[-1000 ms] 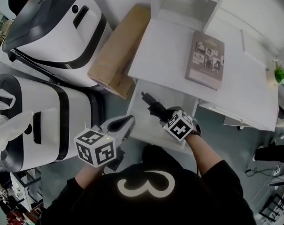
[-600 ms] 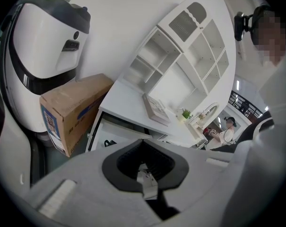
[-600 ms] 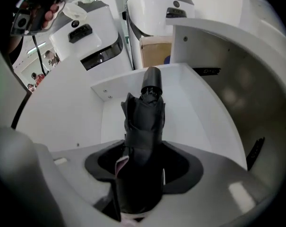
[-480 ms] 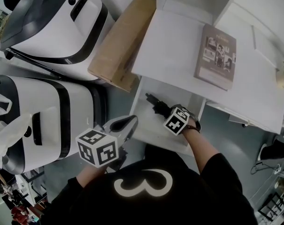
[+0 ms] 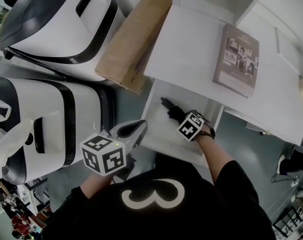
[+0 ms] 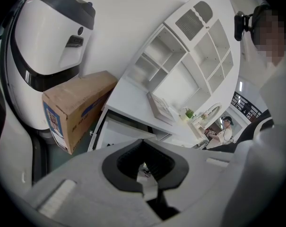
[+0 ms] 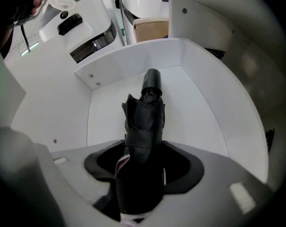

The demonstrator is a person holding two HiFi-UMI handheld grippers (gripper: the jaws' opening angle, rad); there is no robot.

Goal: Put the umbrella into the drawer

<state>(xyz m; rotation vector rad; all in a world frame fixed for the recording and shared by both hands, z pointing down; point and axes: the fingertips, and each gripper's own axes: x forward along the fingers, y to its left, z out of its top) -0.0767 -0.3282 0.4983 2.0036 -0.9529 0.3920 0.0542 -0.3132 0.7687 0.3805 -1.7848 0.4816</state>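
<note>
A folded black umbrella [image 5: 170, 108] [image 7: 145, 119] points down into the open white drawer [image 5: 159, 130] [image 7: 199, 112] under the desk, its handle end just above the drawer floor. My right gripper [image 5: 178, 117] [image 7: 143, 174] is closed round the umbrella's body from above, and its jaws are opening with the umbrella still between them. My left gripper [image 5: 133, 130] [image 6: 143, 167] hangs left of the drawer's front corner, jaws together and nothing in them.
A white desk top [image 5: 191, 44] carries a book [image 5: 240, 59]. A cardboard box [image 5: 133, 39] leans at the desk's left. Two large white-and-black machines [image 5: 51, 24] [image 5: 41, 124] stand on the left. A person sits far off in the left gripper view.
My right gripper has sunk into the drawer with the umbrella. The left gripper has dropped a little beside the drawer.
</note>
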